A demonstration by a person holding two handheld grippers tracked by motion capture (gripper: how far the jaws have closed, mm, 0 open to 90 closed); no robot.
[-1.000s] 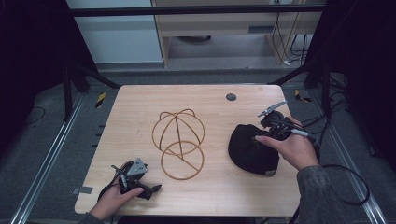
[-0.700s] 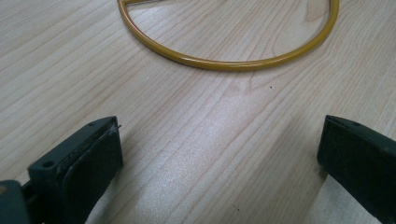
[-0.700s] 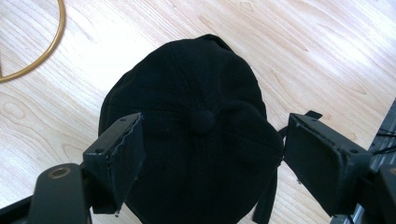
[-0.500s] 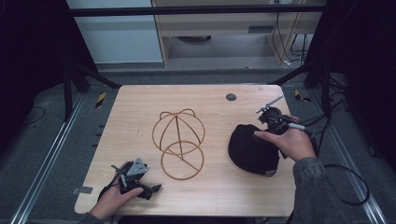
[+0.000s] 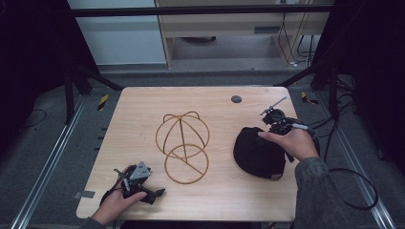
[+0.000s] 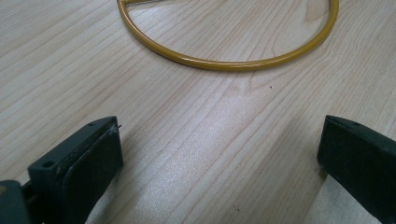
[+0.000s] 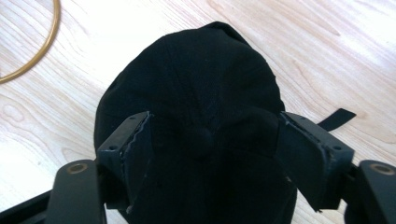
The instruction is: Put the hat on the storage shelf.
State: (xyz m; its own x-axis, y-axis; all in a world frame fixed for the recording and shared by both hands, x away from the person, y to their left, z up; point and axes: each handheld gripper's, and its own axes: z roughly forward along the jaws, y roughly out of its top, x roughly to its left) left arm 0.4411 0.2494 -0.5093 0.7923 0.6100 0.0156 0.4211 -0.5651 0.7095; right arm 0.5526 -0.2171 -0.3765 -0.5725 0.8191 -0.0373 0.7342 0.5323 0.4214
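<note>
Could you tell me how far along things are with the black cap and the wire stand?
Nothing looks finished: the gold wire stand is bare. In hand: the right hand-held gripper is open, its jaws straddling the black cap's crown on the table. The left hand-held gripper is open near the stand's base ring. Probably left: gripping the cap, lifting it, setting it on the stand.

One overhead camera, two close jaw cameras.
High view looks forward-down on the table [image 5: 143, 124]; both close views share its yellow wire stand [image 5: 184, 143].
</note>
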